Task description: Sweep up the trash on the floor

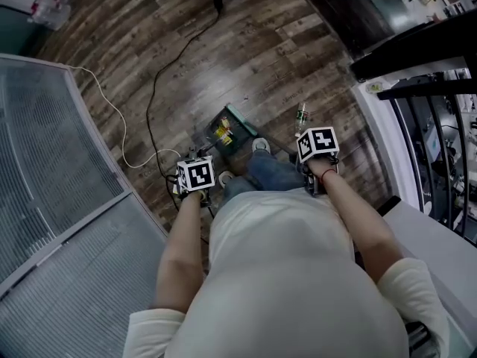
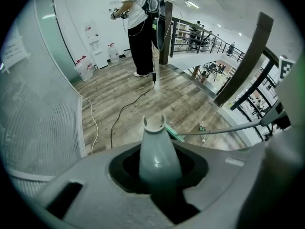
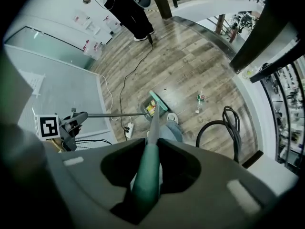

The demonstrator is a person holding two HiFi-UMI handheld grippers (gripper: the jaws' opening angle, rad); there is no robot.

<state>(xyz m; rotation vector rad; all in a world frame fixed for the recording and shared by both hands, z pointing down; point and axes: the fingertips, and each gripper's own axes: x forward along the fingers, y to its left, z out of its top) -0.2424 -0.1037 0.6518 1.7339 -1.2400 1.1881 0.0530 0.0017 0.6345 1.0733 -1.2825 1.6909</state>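
We look steeply down over our own torso at a wood-plank floor [image 1: 246, 43]. Far left of the dustpan [image 1: 237, 142] stands a ribbed glass partition [image 1: 52, 170], and a white cable [image 1: 112, 110] and a black cable [image 1: 160, 73] trail across the boards between the two. Just left of the dustpan and nearer to us, our left gripper [image 1: 195, 173] is clenched around the grey dustpan handle [image 2: 157, 151], whose forked tip pokes up past the jaws. The dark dustpan sits on the floor just ahead of our shoes [image 1: 260, 145], with yellow scraps of trash [image 1: 220, 131] lying inside it. The teal broom head [image 3: 158, 100] rests against the dustpan. To the right of the dustpan, our right gripper [image 1: 318, 149] grasps the green broom handle [image 3: 147, 180], jaws tight against it. A small bottle [image 1: 300, 118] lies on the floor just right of the dustpan, beyond that gripper. Well to the right of the dustpan runs a dark railing [image 1: 440, 148].
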